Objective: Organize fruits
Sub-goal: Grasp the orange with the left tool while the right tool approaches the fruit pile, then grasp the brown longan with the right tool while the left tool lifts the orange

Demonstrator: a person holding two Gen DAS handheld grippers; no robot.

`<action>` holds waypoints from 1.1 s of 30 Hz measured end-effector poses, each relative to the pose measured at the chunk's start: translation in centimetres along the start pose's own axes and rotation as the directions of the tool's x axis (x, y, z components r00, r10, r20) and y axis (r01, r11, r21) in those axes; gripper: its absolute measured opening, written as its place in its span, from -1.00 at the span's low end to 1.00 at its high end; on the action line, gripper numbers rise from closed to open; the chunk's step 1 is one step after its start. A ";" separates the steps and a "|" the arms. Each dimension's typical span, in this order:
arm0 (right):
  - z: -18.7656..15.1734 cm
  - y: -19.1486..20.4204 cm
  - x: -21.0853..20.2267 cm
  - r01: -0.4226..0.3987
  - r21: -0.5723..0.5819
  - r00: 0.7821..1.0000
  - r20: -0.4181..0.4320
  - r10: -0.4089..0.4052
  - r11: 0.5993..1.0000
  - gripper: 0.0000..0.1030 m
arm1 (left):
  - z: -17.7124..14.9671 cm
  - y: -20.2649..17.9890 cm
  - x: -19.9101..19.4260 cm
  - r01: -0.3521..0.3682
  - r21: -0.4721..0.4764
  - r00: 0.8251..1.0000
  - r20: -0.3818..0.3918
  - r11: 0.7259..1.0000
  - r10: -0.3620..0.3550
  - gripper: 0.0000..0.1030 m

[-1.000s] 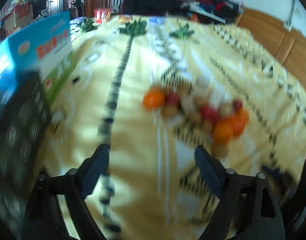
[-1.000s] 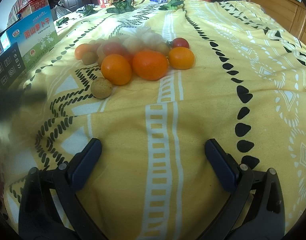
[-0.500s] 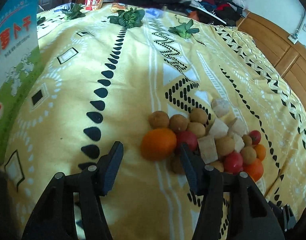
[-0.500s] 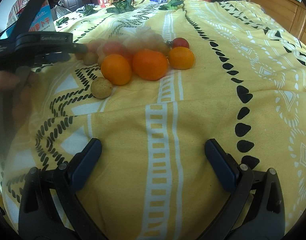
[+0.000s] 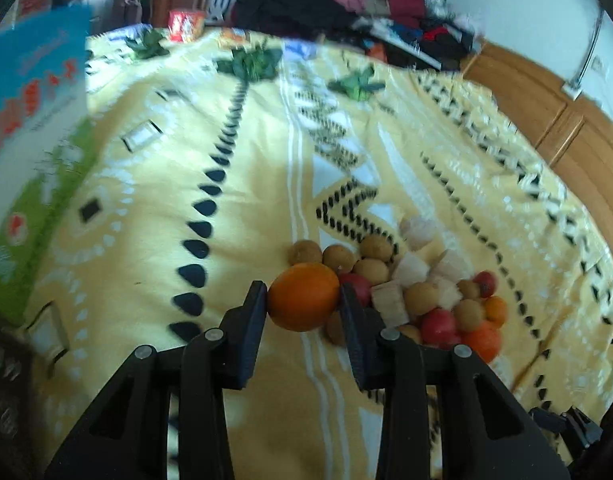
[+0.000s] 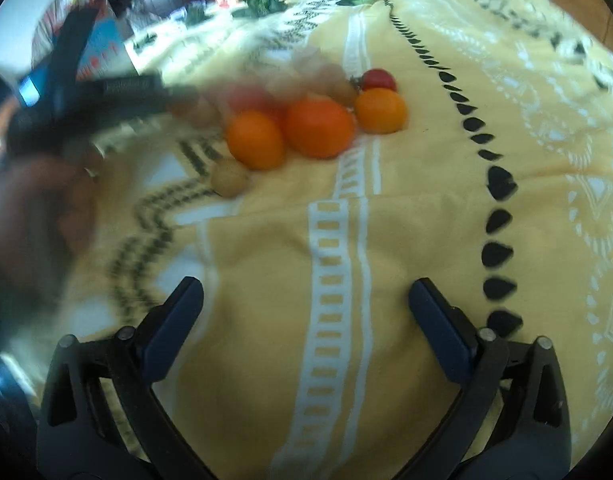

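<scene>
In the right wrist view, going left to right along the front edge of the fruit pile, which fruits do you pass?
Small tan round fruit → lighter orange → big deep-orange fruit → yellow-orange one, with a red tomato just behind it. The blurred fruits further back are left out.

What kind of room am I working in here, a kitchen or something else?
Most likely a bedroom, not a kitchen. The fruit pile lies on a soft yellow patterned blanket spread like a bed cover, a heap of clothes is stacked at its far end, and wooden panelling like a bed frame runs alongside.
</scene>
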State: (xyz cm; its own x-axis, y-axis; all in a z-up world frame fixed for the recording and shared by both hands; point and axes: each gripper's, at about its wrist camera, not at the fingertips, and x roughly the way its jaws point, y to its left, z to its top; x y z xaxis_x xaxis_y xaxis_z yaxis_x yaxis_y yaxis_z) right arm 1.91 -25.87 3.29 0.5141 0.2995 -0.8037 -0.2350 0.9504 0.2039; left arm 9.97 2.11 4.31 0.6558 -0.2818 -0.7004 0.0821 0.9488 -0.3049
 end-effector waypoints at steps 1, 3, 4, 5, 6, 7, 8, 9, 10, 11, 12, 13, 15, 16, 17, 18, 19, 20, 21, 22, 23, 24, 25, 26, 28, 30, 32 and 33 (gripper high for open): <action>0.1 0.2 -1.3 -0.016 -0.006 0.999 0.031 0.016 1.000 0.97 | -0.2 -0.1 -1.1 0.008 -0.003 1.000 0.021 1.000 -0.008 -0.27; 0.3 1.2 -2.8 0.011 -0.061 0.994 0.113 -0.004 0.998 0.97 | -0.8 -0.2 -3.1 0.008 -0.007 0.999 0.045 1.000 -0.007 -0.27; 0.8 1.6 -3.8 -0.007 -0.057 0.982 0.188 0.018 0.998 0.97 | -1.0 -0.2 -3.8 0.014 -0.012 0.999 0.053 1.000 -0.013 -0.27; 1.2 2.0 -4.1 -0.005 -0.067 0.974 0.226 0.020 0.998 0.97 | -1.2 -0.1 -4.4 0.017 -0.017 0.998 0.059 1.000 -0.016 -0.27; 1.9 2.9 -3.8 -0.009 -0.099 0.969 0.246 0.033 0.995 0.97 | -1.4 -0.1 -5.2 0.015 -0.020 0.997 0.070 1.000 -0.013 -0.27; 2.6 3.4 -3.1 -0.014 -0.113 0.971 0.235 0.041 0.994 0.90 | -1.6 -0.1 -5.9 0.014 -0.019 0.997 0.079 1.000 -0.012 -0.27; 3.1 4.0 -2.0 0.001 -0.137 0.974 0.226 0.030 0.991 0.58 | -1.8 -0.2 -6.4 0.013 -0.016 0.996 0.084 1.000 -0.012 -0.27; 4.1 4.4 -0.3 -0.032 -0.136 0.983 0.177 0.056 0.990 0.21 | -1.9 -0.3 -6.8 0.009 -0.008 0.996 0.092 1.000 -0.008 -0.27; 4.9 3.9 0.3 -0.098 -0.093 0.986 0.124 0.109 0.991 0.04 | -2.0 -0.4 -7.3 0.006 0.001 0.995 0.103 1.000 -0.007 -0.27; 5.4 3.6 1.0 -0.142 -0.064 0.984 0.097 0.148 0.988 -0.23 | -2.1 -0.5 -7.6 0.007 0.007 0.994 0.111 1.000 -0.007 -0.27; 5.9 3.9 2.4 -0.150 -0.052 0.986 0.067 0.153 0.987 -0.32 | -2.2 -0.5 -7.8 0.007 0.008 0.993 0.115 1.000 -0.008 -0.27; 5.7 3.7 2.8 -0.161 -0.039 0.986 0.047 0.162 0.986 -0.32 | -2.2 -0.5 -7.9 0.010 0.008 0.993 0.117 1.000 -0.011 -0.27; 5.5 4.0 3.5 -0.172 -0.032 0.985 0.018 0.173 0.985 -0.32 | -2.3 -0.4 -7.6 0.014 0.011 0.994 0.105 1.000 -0.015 -0.27; 5.5 4.0 3.8 -0.168 -0.032 0.986 0.000 0.168 0.985 -0.32 | -2.4 -0.2 -7.5 0.018 0.006 0.995 0.100 1.000 -0.019 -0.27; 5.4 3.9 3.8 -0.167 -0.030 0.986 -0.011 0.167 0.986 -0.32 | -2.5 -0.1 -7.3 0.022 0.001 0.995 0.095 1.000 -0.022 -0.27; 5.3 4.1 3.8 -0.161 -0.036 0.987 -0.012 0.161 0.986 -0.31 | -2.6 -0.1 -7.2 0.022 0.001 0.996 0.092 1.000 -0.022 -0.27; 5.0 4.0 4.0 -0.159 -0.035 0.987 -0.025 0.158 0.987 -0.30 | -2.7 0.0 -7.1 0.025 -0.001 0.996 0.088 1.000 -0.024 -0.27; 4.9 3.8 4.3 -0.156 -0.034 0.987 -0.038 0.155 0.987 -0.29 | -2.8 0.0 -7.0 0.027 -0.004 0.996 0.086 1.000 -0.027 -0.27; 4.7 3.7 4.7 -0.155 -0.028 0.986 -0.059 0.153 0.987 -0.29 | -2.9 -0.1 -6.8 0.030 -0.002 0.996 0.080 1.000 -0.030 -0.27; 4.6 3.7 4.9 -0.152 -0.030 0.987 -0.063 0.150 0.988 -0.29 | -3.0 -0.3 -6.7 0.032 0.001 0.996 0.078 1.000 -0.032 -0.27; 4.6 3.5 5.1 -0.148 -0.033 0.987 -0.063 0.146 0.988 -0.31 | -3.1 -0.4 -6.7 0.033 0.002 0.997 0.076 0.999 -0.033 -0.27; 4.6 3.5 5.2 -0.144 -0.035 0.988 -0.056 0.142 0.989 -0.33 | -3.2 -0.5 -6.8 0.036 0.003 0.997 0.074 0.999 -0.036 -0.27; 4.6 3.5 5.1 -0.136 -0.036 0.990 -0.052 0.134 0.990 -0.39 | -3.3 -0.6 -7.0 0.038 0.002 0.996 0.075 0.999 -0.038 -0.27; 4.6 3.5 5.1 -0.131 -0.042 0.991 -0.043 0.129 0.990 -0.47 | -3.3 -0.7 -7.3 0.039 0.005 0.996 0.079 0.999 -0.040 -0.27; 4.6 4.0 4.0 -0.129 -0.060 0.992 -0.010 0.128 0.990 -0.47 | -3.2 -0.7 -8.1 0.043 0.005 0.995 0.088 0.999 -0.043 -0.27; 5.0 4.6 2.8 -0.131 -0.071 0.991 0.023 0.133 0.989 -0.48 | -2.7 -0.6 -9.5 0.048 -0.002 0.993 0.110 0.999 -0.047 -0.27; 5.8 5.5 1.0 -0.132 -0.080 0.988 0.071 0.138 0.988 -0.48 | -2.2 -0.4 -11.4 0.046 -0.004 0.989 0.143 0.999 -0.045 -0.27; 6.5 6.3 -0.3 -0.137 -0.095 0.985 0.097 0.146 0.986 -0.48 | -2.0 -0.4 -12.1 0.042 -0.001 0.987 0.155 0.999 -0.041 -0.27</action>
State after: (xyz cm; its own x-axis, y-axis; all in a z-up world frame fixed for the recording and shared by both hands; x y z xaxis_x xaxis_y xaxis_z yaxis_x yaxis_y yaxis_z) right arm 5.59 -19.43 8.45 0.5520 0.4416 -0.7073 -0.3800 0.8883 0.2580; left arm 0.49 4.86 11.63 0.7599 -0.2951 -0.5792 0.1087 0.9361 -0.3344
